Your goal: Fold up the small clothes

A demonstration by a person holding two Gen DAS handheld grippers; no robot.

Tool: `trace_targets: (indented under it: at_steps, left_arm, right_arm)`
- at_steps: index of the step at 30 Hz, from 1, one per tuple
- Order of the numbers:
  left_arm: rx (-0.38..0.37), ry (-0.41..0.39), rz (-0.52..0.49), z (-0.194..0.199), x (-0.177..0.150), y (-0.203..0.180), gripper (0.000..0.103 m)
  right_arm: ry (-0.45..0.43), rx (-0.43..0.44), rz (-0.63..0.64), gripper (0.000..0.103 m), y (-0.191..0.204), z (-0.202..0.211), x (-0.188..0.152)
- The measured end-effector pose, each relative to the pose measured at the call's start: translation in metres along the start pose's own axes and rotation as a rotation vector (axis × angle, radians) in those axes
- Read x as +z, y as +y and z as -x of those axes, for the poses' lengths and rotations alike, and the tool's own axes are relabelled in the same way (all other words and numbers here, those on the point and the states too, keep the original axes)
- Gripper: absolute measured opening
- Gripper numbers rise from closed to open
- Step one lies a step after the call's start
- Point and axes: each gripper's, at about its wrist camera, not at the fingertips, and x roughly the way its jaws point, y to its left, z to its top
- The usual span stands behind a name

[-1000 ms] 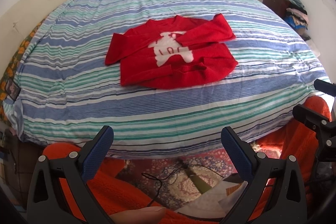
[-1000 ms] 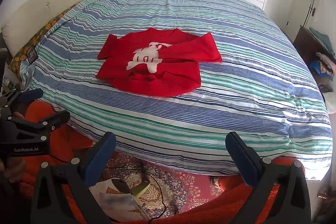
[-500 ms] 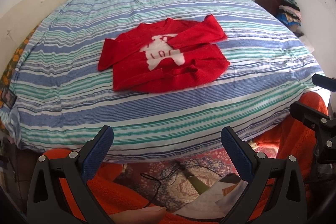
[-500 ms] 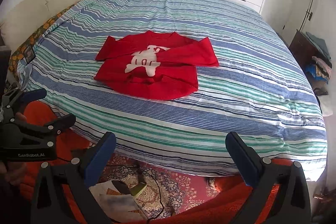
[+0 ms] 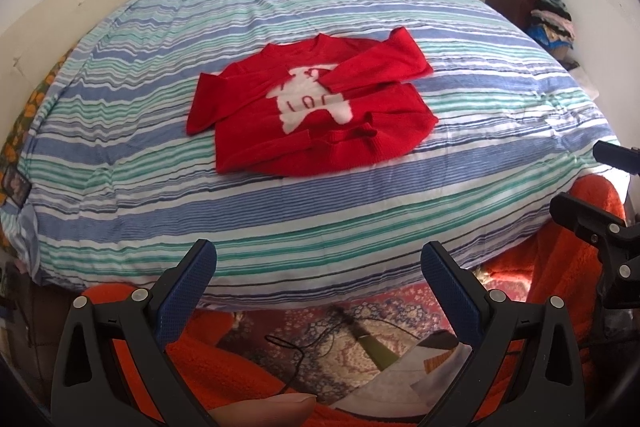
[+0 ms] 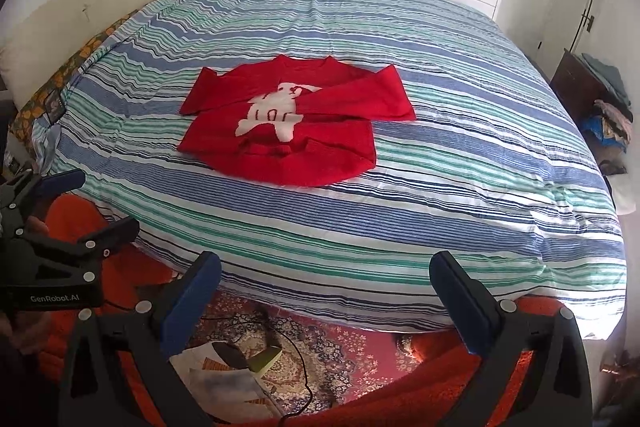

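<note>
A red jumper (image 5: 312, 107) is laid flat, front up, near the middle of a striped bedspread (image 5: 160, 211), well apart from both grippers. The neck is turned toward the far side of the bed, the hem toward the near edge; the long axis of the body thus runs away from the viewer, with a slight slant to the right in the left wrist view. One sleeve (image 5: 380, 67) is seen already crossed over the chest, partly covering the white motif (image 5: 310, 99); the other sleeve (image 5: 204, 103) is still spread out to the left.

The left gripper (image 5: 318, 269) is held below and short of the near bed edge, jaws wide open, nothing held. The right gripper (image 6: 325, 277) is held likewise, jaws wide open and empty, just off the near edge. Both are pointed forward and slightly down toward the bed. In the right wrist view the left gripper is seen low at the left, beside orange fabric (image 6: 80, 219).

The spread sleeve lies on the left gripper's side and is judged nearer to it. A forward reach over the bed edge is judged necessary before any grasp.
</note>
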Motion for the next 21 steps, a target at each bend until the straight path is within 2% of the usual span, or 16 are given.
trace_targets:
  at_steps: [11, 21]
  left_arm:
    - [0.013, -0.006, 0.023, 0.004, -0.001, 0.004, 0.102]
    - [0.003, 0.073, 0.143, -0.013, -0.005, 0.032, 0.102]
  right_arm:
    - [-0.021, -0.002, -0.011, 0.103, -0.003, 0.002, -0.001]
    - [-0.032, 0.012, -0.021, 0.103, -0.007, 0.002, -0.006]
